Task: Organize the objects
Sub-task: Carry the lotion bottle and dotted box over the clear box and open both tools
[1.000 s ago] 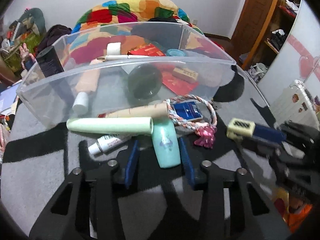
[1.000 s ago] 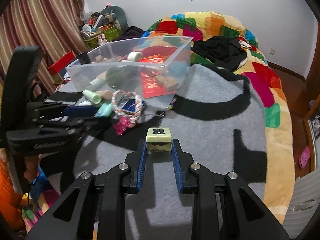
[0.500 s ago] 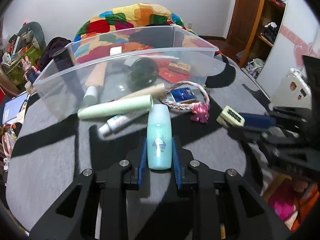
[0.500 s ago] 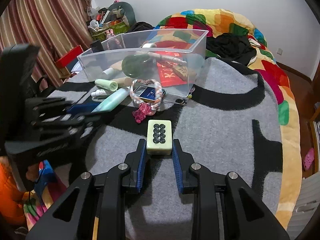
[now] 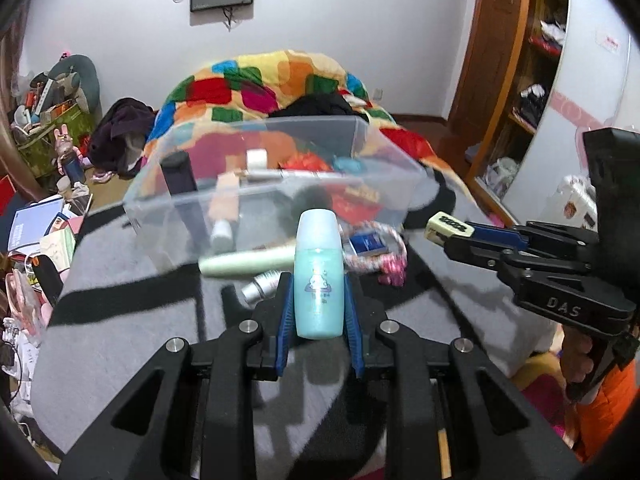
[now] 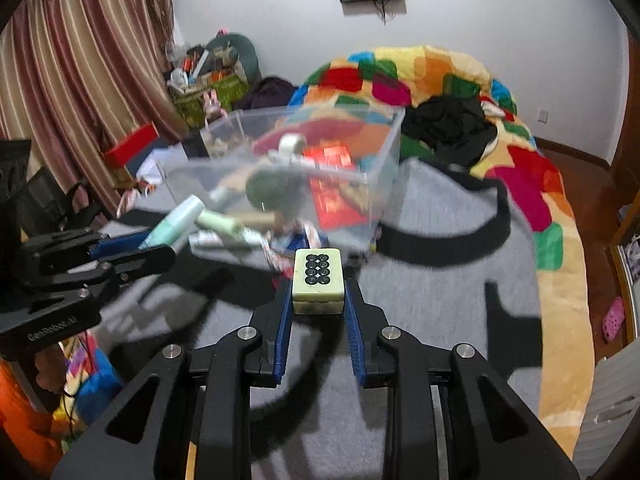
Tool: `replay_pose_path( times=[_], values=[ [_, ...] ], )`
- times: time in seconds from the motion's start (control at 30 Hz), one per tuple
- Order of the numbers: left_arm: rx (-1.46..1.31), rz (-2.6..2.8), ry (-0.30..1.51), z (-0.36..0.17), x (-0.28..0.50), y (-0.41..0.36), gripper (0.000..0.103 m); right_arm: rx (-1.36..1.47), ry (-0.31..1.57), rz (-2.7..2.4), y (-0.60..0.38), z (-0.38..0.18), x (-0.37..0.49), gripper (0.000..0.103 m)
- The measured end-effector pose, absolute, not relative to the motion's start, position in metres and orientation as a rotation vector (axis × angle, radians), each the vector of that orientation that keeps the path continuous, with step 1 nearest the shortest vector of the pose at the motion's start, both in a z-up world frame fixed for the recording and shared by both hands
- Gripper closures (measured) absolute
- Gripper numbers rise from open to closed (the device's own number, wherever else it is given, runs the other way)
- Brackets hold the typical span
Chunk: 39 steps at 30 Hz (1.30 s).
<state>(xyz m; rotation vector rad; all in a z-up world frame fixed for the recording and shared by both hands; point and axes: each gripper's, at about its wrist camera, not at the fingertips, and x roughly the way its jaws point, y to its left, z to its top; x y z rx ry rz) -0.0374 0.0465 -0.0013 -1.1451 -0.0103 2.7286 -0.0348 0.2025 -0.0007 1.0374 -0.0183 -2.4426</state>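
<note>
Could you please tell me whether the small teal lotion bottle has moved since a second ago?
Yes. The small teal lotion bottle lay on the grey blanket before the clear plastic bin; now the left gripper holds it lifted, tip overlapping the bin's wall.

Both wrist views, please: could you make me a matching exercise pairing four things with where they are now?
1. teal bottle
2. mahjong tile
3. tape roll
4. pale green tube

A. inside the clear bin
B. in the right gripper
C. on the grey blanket
D. in the left gripper

Pairs: 1-D, 2-B, 3-A, 4-C
</note>
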Motion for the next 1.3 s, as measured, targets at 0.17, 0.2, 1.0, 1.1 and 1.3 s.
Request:
replay_pose_path(
  times=[0.17,0.2,1.0,1.1,1.3],
  values=[
    [-1.106,2.756,-0.054,0.012,-0.056,0.036,0.079,0.968,-0.044,-2.481,0.193,0.022,-0.049,0.081],
    [-1.104,2.759,-0.062,0.014,-0.062,0.034,0.079,0.960,-0.048,-2.486,0.190,0.024,-0.053,0.081],
    [-1.234,2.753,-0.120,-0.006,-0.155,0.020,0.079,1.025,0.084,-2.513,0.139,0.006,-0.121,0.080],
    [-1.231,2.753,-0.124,-0.007,-0.153,0.020,0.079,1.006,0.120,-2.520,0.136,0.009,-0.117,0.078],
    [-1.181,2.759,-0.097,0.004,-0.139,0.023,0.079,0.981,0.113,-2.521,0.140,0.016,-0.108,0.071]
  ],
)
